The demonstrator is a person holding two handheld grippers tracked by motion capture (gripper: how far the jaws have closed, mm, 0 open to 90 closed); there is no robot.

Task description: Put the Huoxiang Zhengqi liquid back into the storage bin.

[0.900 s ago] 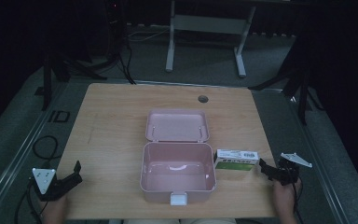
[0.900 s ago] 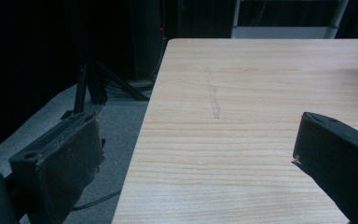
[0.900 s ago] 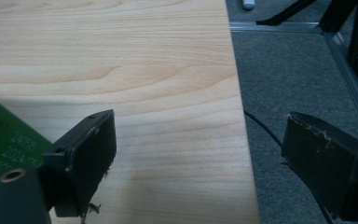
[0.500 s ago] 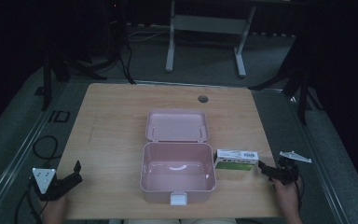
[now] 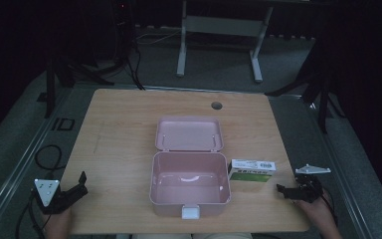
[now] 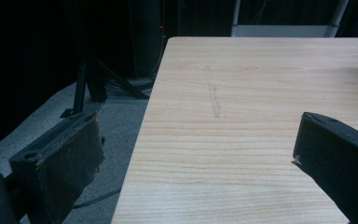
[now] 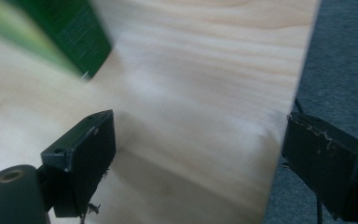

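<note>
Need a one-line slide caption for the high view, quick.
Open pink box at table centre, green-and-white carton just right of it, right gripper open beside the carton.

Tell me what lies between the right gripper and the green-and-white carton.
Nothing visible: only bare wooden table separates the open right gripper from the small green-and-white carton, which lies beside the open pink plastic box.

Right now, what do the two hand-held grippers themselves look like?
Both are black with two flat, scuffed jaws. The left hand-held gripper carries a pale three-cornered plate with dark dots; the right hand-held gripper has a plainer grey one. A dark cable trails from each. No sleeves are visible.
</note>
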